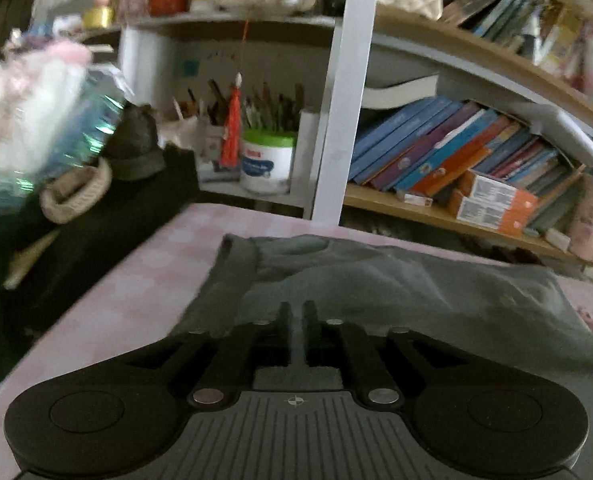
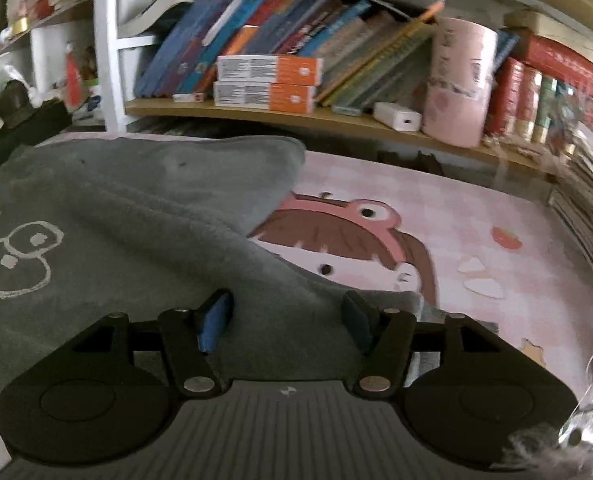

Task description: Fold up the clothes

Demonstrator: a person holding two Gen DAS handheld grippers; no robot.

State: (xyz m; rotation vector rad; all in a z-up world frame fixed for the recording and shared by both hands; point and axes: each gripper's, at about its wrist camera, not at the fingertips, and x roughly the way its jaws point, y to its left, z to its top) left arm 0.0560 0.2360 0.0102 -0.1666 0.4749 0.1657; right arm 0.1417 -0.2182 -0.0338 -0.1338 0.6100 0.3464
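A grey garment point(image 1: 376, 280) lies on a pink checked cover point(image 1: 144, 280). In the left wrist view my left gripper point(image 1: 296, 312) is over its near edge, with the jaws almost together and a thin strip of grey cloth between them. In the right wrist view the same garment point(image 2: 136, 220), with a white outline drawing point(image 2: 12, 260), lies bunched on the left. My right gripper point(image 2: 286, 308) is open, and a fold of the garment lies between its blue-padded fingers point(image 2: 216, 316).
A bookshelf point(image 2: 296, 116) with leaning books and orange boxes point(image 2: 268, 84) runs along the back. A white post point(image 1: 336, 120), a pen pot point(image 1: 266, 164) and a woven basket point(image 1: 76, 192) stand at the left. A cartoon print point(image 2: 356, 248) shows on the cover.
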